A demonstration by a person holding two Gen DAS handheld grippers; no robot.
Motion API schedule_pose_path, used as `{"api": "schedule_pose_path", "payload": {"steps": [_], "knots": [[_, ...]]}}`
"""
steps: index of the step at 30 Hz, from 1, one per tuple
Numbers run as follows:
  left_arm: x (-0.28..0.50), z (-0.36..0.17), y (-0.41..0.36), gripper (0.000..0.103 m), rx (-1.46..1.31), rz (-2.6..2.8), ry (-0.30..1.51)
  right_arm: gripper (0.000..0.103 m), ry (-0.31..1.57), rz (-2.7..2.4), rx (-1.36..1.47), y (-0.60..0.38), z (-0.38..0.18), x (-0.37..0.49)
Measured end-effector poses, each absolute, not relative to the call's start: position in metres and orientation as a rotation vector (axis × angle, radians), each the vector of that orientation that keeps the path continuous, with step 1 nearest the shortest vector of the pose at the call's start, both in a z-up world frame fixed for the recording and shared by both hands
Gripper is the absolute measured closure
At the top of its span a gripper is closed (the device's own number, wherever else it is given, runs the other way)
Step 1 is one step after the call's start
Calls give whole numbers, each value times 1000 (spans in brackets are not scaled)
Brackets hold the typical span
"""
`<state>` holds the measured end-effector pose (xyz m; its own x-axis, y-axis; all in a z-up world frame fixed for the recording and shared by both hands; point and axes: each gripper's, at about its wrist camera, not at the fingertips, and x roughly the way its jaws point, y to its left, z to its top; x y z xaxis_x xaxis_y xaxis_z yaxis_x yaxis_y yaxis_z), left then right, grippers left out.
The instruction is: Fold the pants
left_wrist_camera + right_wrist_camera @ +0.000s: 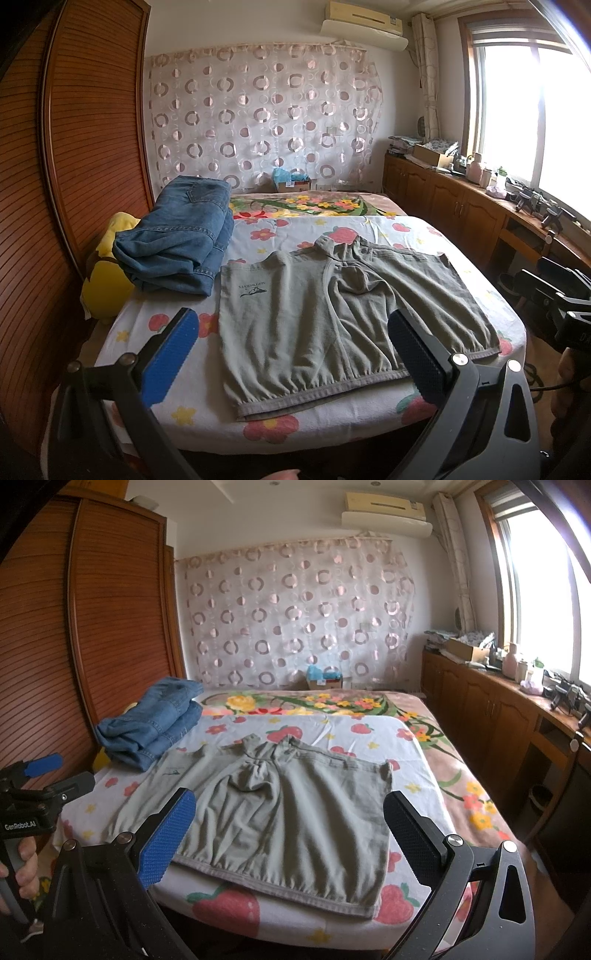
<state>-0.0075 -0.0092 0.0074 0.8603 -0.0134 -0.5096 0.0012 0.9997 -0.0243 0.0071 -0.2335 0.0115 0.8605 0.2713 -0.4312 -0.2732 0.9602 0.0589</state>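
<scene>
Grey-green shorts lie spread flat on the bed, leg hems toward me, waistband at the far side; they also show in the right wrist view. My left gripper is open and empty, held above the near edge of the bed over the shorts' left leg. My right gripper is open and empty, above the shorts' right leg near the hem. The left gripper also shows at the left edge of the right wrist view.
Folded blue jeans sit on the bed's far left, over a yellow plush toy. The bed has a strawberry-print sheet. A wooden wardrobe stands at left; low wooden cabinets with clutter run under the window at right.
</scene>
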Motion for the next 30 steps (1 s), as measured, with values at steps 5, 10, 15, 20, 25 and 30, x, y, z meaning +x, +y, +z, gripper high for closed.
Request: {"api": "schedule_pose_path", "payload": {"steps": [5,10,15,20,25,30], "knots": [[-8,7,-9,0,-25,-8,535,0,453,285,-3,-232,14,6],[-8,11,-15,0,-26,-9,537,0,452,285,-3,-232,14,6],[-7,9,-14,0,-26,-9,536,0,452,285,-3,-232,14,6],[-8,10,-14,0,-27,-9,537,0,452,285,-3,-232,14,7],[-9,11,-15,0,-29,-8,537,0,452,285,-2,-232,14,6],[-7,9,-13,0,-27,-10,535,0,451,285,-2,-232,14,6]]}}
